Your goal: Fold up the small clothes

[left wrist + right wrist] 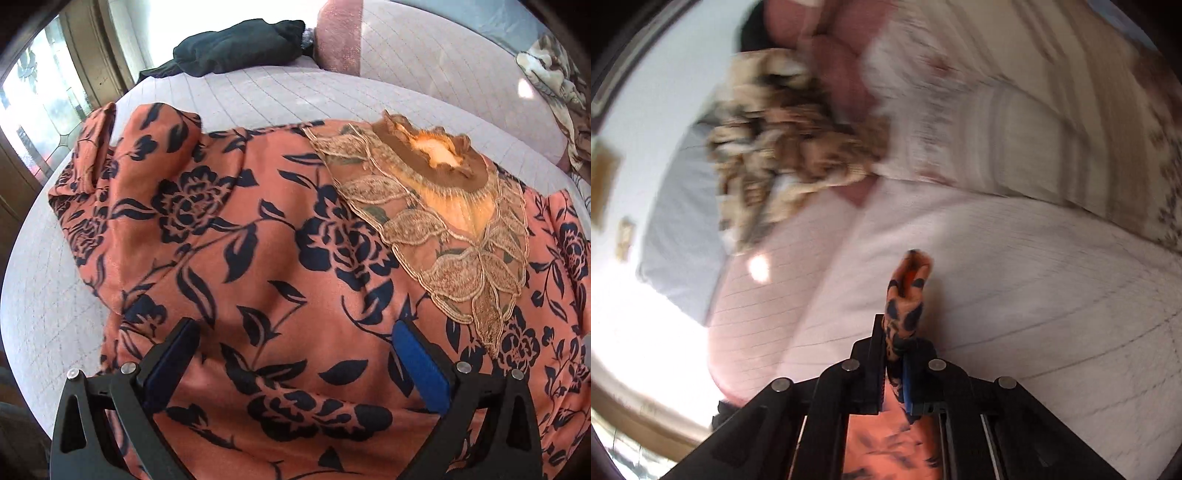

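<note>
An orange top with a dark floral print [258, 258] lies spread on the pale bed cover [48, 295], its lace-trimmed neckline [443, 206] toward the far right. My left gripper [295, 332] hovers just above the middle of the fabric, open, with nothing between its blue-padded fingers [421, 369]. In the blurred right wrist view my right gripper [901, 332] is shut on a pinched fold of the same orange floral top [907, 295], which sticks out past the fingertips above the bed cover [997, 277].
A dark green garment [236, 48] lies at the far edge of the bed, beside a pink cushion [338, 33]. A tan patterned cloth [783, 147] and a striped pale blanket [1015, 110] lie farther on. A window [44, 96] stands at the left.
</note>
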Demonstrator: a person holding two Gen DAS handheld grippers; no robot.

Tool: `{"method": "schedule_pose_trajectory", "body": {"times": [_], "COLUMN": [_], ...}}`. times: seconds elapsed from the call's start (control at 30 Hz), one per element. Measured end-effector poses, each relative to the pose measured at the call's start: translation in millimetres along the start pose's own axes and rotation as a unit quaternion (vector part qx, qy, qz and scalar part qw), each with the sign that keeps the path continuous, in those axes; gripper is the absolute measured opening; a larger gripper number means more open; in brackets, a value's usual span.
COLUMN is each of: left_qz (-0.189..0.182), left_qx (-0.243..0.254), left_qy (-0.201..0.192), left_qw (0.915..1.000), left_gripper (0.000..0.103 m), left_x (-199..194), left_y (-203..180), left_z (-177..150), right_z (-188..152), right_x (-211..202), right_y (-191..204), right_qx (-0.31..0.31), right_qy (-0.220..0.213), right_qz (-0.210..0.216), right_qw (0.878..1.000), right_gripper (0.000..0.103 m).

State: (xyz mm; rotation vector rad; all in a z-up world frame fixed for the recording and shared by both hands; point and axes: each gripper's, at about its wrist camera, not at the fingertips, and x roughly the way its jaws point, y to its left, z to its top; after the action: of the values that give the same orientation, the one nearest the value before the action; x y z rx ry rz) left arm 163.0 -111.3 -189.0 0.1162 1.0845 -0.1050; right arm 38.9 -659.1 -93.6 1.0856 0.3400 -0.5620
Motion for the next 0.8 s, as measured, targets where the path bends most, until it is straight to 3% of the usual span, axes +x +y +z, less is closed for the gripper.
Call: {"method": "schedule_pose_trajectory", "body": {"times": [0.1, 0.23, 0.4, 0.57, 0.7, 0.77, 0.8], "left_qz": [0.005, 0.025, 0.062, 0.106, 0.116, 0.121, 0.123], "left_qx": [-0.023, -0.051, -0.088, -0.121, -0.149, -0.169, -0.179], "left_qy": [-0.02, -0.057, -0.092, -0.113, -0.103, -0.1, -0.099], "left_qw": [0.9995, 0.9968, 0.99, 0.9804, 0.9766, 0.9731, 0.971], "left_gripper": [0.103, 0.103, 0.103, 0.103, 0.103, 0.103, 0.103], "left_x": [-13, -33, -49, -53, -53, -51, -52], "left_y": [17, 43, 80, 119, 145, 157, 161], "left_z": [9, 17, 21, 17, 16, 15, 15], "right_z": [-16, -59, -136, -230, -310, -347, -362], "right_x": [-28, -63, -68, -46, -18, -2, 3], "right_y": [62, 137, 207, 255, 270, 274, 276], "right_qx": [-0.048, -0.099, -0.122, -0.144, -0.144, -0.143, -0.15], "right_qy": [-0.002, 0.014, 0.082, 0.167, 0.253, 0.312, 0.341], "right_qz": [0.072, 0.164, 0.248, 0.275, 0.284, 0.282, 0.277], "right_qw": [0.996, 0.981, 0.958, 0.936, 0.913, 0.896, 0.886], "right_gripper": [0.007, 0.007, 0.007, 0.007, 0.012, 0.021, 0.038]}}
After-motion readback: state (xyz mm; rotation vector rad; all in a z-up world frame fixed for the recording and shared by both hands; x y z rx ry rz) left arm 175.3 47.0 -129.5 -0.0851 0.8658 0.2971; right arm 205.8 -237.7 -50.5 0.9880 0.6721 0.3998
